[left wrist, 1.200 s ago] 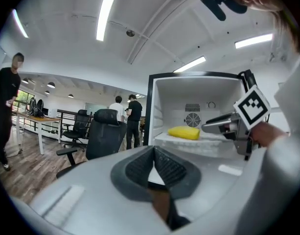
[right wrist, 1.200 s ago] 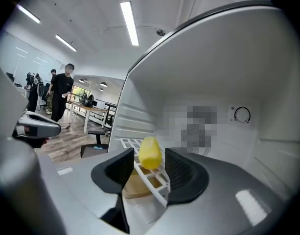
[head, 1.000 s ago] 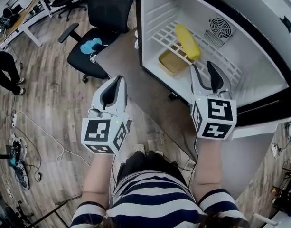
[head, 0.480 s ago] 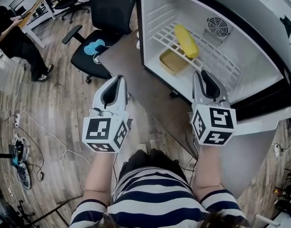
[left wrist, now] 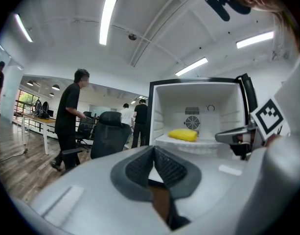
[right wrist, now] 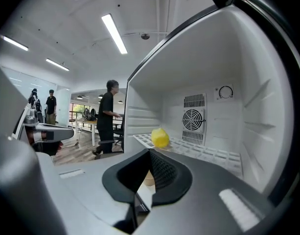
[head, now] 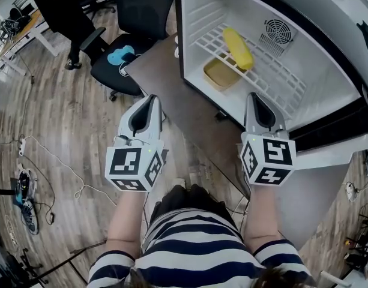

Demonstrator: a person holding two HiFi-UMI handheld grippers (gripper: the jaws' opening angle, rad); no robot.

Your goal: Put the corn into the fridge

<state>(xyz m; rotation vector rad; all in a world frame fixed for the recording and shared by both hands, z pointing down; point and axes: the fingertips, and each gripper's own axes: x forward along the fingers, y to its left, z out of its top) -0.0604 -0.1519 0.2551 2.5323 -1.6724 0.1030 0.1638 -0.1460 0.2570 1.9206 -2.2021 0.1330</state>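
The yellow corn [head: 238, 48] lies on the white wire shelf [head: 278, 80] inside the open fridge [head: 199, 8], and nothing is touching it. It also shows as the corn [left wrist: 183, 134] in the left gripper view and the corn [right wrist: 160, 137] in the right gripper view. My right gripper [head: 254, 98] is shut and empty, just outside the fridge's front edge and short of the shelf. My left gripper [head: 150, 99] is shut and empty too. It hangs over the floor to the left of the fridge opening. The pads meet in both gripper views, for the left gripper [left wrist: 153, 149] and the right gripper [right wrist: 149, 153].
A tan container [head: 220, 75] sits under the shelf on the fridge floor. A fan grille [head: 275, 33] is on the back wall. A black office chair [head: 114, 71] with a blue object [head: 119, 56] stands to the left. A person in black [head: 60, 8] walks nearby. Cables [head: 45, 161] lie on the wood floor.
The right gripper's jaws went from open to shut and it drew back slightly from the shelf. The left gripper stayed put. The person in black walked across the upper left.
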